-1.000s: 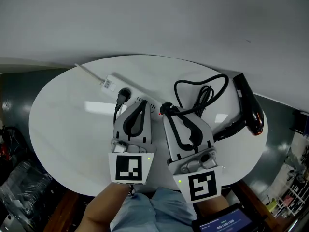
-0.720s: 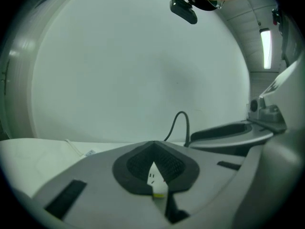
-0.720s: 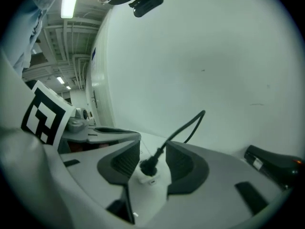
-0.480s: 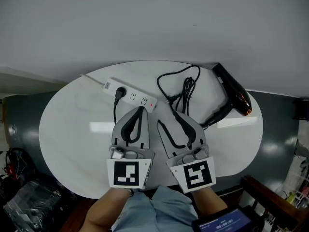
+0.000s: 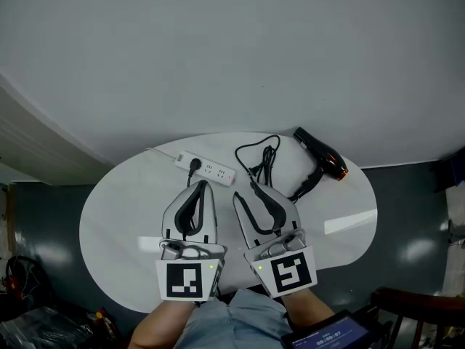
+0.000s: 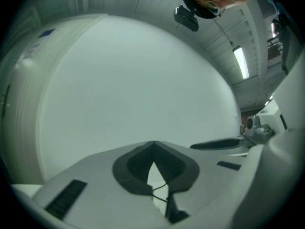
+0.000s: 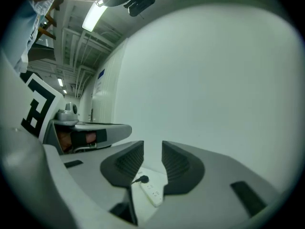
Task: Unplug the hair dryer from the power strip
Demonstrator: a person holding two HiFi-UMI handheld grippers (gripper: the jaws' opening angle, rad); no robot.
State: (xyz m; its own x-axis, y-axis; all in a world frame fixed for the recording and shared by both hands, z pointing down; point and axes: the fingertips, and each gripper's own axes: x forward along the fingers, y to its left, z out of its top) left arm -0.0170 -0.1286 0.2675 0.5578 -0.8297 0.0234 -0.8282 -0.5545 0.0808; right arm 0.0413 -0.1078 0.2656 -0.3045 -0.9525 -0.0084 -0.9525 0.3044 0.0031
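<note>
The white power strip (image 5: 206,169) lies at the back of the oval white table (image 5: 116,217), with one black plug (image 5: 193,163) still in it. The black hair dryer (image 5: 320,155) lies to the right, its cord (image 5: 259,158) coiled loose between dryer and strip, free of the strip. Both grippers hang above the table's near half, pointing level. My left gripper (image 5: 200,184) (image 6: 153,147) is shut, tips touching, holding nothing. My right gripper (image 5: 243,190) (image 7: 152,159) has a clear gap, its jaws closing with nothing between them; below that gap the strip (image 7: 150,191) shows.
A plain white wall rises behind the table. Dark floor surrounds it, with a wooden chair (image 5: 407,307) at the lower right and a screen (image 5: 330,337) by the person's body.
Both grippers rose and drew back from the strip toward the person. The right jaws, shut on the dryer's plug at the strip's end, let it go and opened.
</note>
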